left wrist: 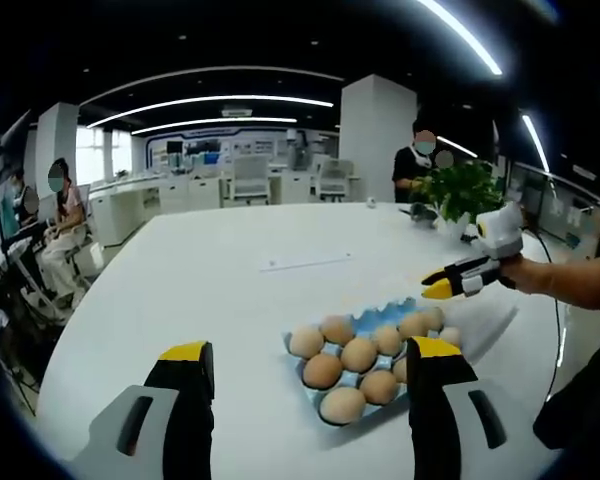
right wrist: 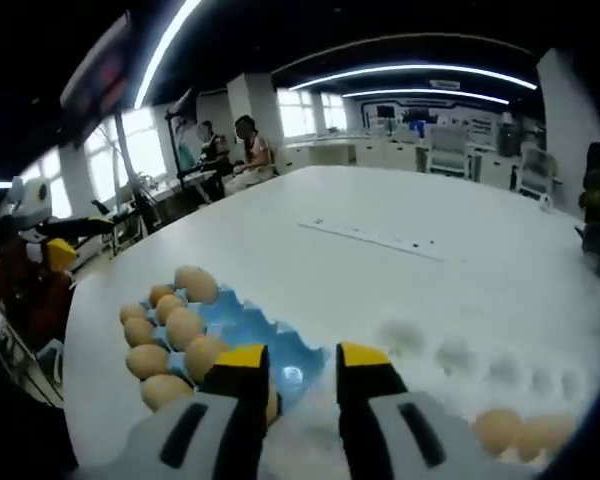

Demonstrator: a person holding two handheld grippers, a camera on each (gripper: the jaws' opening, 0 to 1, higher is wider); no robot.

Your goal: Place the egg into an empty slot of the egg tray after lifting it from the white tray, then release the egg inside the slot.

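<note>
Two claws, both open and holding nothing: left claw (left wrist: 308, 362) wide, right claw (right wrist: 303, 360) narrower, over the blue egg tray (right wrist: 270, 335), whose long axis runs toward upper left; eggs (right wrist: 183, 327) upright.

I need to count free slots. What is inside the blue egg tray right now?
The blue egg tray holds brown eggs in most slots, with bare blue cups along its near side in the right gripper view. The right gripper covers part of it, so a full count isn't possible.
</note>
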